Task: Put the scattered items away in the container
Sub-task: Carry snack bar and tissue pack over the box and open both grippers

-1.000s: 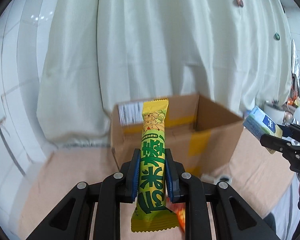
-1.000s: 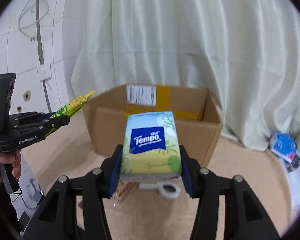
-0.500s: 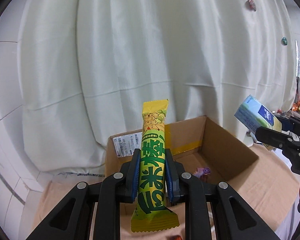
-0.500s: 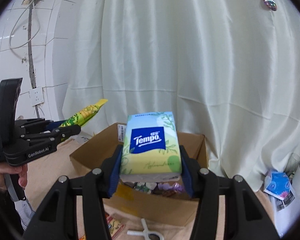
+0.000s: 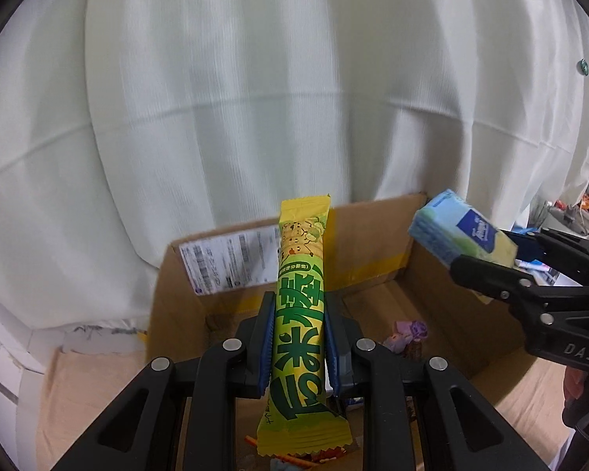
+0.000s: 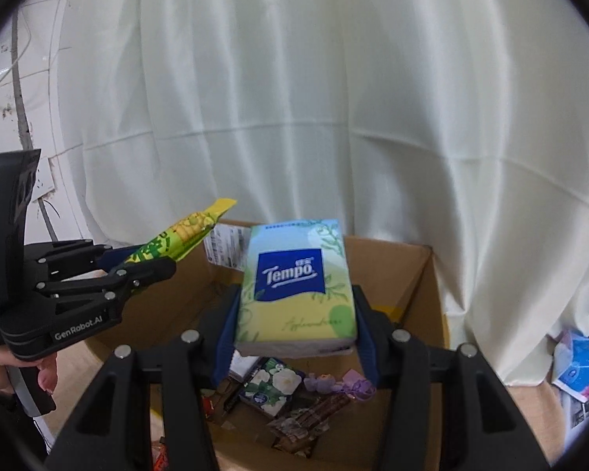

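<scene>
My left gripper (image 5: 298,306) is shut on a long yellow-green snack bar (image 5: 300,310), held out over the open cardboard box (image 5: 377,251). The same snack bar (image 6: 184,235) shows at the left of the right wrist view, in the left gripper (image 6: 145,263). My right gripper (image 6: 296,306) is shut on a Tempo tissue pack (image 6: 294,286), also over the cardboard box (image 6: 424,286). The tissue pack (image 5: 463,235) and right gripper (image 5: 487,259) appear at the right of the left wrist view. Several small packets (image 6: 290,396) lie on the box floor.
A pale curtain (image 6: 333,98) hangs right behind the box. A hand (image 6: 4,369) grips the left tool's handle. Blue tissue packs (image 6: 581,369) lie on the floor at the right. A tiled wall with a cable (image 6: 19,78) is at the left.
Both grippers have moved forward with their loads, from in front of the box to above its opening. The box interior and the packets inside have come into view.
</scene>
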`<state>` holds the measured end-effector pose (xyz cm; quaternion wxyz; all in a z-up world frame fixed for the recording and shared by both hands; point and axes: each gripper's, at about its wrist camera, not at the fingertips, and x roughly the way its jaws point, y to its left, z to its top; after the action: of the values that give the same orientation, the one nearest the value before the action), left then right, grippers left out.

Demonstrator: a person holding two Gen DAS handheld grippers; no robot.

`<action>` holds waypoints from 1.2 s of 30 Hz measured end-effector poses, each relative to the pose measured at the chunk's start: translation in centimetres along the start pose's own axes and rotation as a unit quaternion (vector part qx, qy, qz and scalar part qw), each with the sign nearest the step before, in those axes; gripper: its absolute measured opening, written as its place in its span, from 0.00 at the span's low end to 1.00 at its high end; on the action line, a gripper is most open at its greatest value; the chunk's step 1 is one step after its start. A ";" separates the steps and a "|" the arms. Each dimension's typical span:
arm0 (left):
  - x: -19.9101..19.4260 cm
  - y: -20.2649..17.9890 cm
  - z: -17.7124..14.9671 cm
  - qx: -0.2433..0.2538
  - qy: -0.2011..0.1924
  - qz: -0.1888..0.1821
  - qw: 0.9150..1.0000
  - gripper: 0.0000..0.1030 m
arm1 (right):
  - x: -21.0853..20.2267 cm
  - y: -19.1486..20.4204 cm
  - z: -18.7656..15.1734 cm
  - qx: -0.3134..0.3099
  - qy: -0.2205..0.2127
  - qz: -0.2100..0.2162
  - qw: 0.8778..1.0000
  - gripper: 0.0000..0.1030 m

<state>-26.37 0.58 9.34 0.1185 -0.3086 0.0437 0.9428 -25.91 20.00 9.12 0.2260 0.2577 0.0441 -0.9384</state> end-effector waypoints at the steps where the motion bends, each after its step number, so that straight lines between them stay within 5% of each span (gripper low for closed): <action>1: 0.4 0.1 -0.2 0.000 0.005 0.000 1.000 0.22 | 0.6 -0.1 -0.2 0.000 0.008 0.001 1.000 0.55; 24: 3.0 0.6 -1.3 -0.010 0.030 -0.001 0.999 0.23 | 2.9 -0.9 -1.9 0.015 0.049 0.003 0.999 0.55; 27: 3.1 0.7 -1.2 -0.013 0.038 0.005 0.999 0.23 | 2.7 -0.9 -1.6 0.014 0.045 -0.011 0.999 0.62; 29: 3.2 0.8 -1.1 -0.016 0.047 0.005 0.999 0.24 | 2.6 -1.1 -1.6 0.015 0.047 -0.019 0.999 0.83; 31: 3.3 0.7 -1.1 -0.020 0.055 0.018 0.998 0.44 | 2.2 -1.3 -1.6 0.023 0.046 -0.017 0.999 0.87; 33: 3.0 0.8 -1.0 -0.029 0.049 0.009 0.998 0.81 | 1.8 -1.4 -1.6 0.027 0.044 -0.020 0.998 0.94; 36: 2.1 0.8 -0.8 -0.042 0.037 -0.013 0.998 0.99 | 1.1 -1.5 -1.5 0.033 0.033 -0.031 0.998 1.00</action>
<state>-27.76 0.11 7.45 0.1156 -0.3487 0.0046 0.9301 -26.77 21.21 7.18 0.1871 0.2939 0.0286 -0.9369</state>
